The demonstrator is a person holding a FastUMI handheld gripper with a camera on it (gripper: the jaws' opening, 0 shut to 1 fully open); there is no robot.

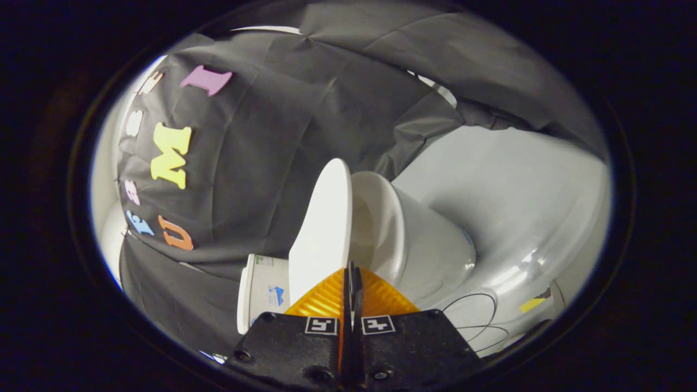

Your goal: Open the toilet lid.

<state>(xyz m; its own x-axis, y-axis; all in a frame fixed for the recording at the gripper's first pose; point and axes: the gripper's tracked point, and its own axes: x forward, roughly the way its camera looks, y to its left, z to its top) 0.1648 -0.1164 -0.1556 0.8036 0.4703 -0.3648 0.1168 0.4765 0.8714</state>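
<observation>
Gripper view is rolled, so the toilet appears tipped on its side. Open room: pale floor (506,179) spreads wide past the bowl on one side, with a thin dark cable (479,316) looping on it and a small yellow mark (532,305) nearby; on the other side the black cloth wall (256,163) hangs close behind the lid, leaving little clearance there. Toilet lid (322,228): white, smooth, rounded outline, seen nearly edge-on, standing apart from the bowl (430,245) with a clear wedge of gap between them, the bowl's rim and inner wall visible. The tank (261,291) sits behind the lid's hinged end and carries a small sticker. Gripper (352,275): fingers drawn together, only a thin slit between them. The lid's edge runs down to meet the fingertips (326,296); cannot tell whether the edge is pinched between the tips or passes just behind them.
</observation>
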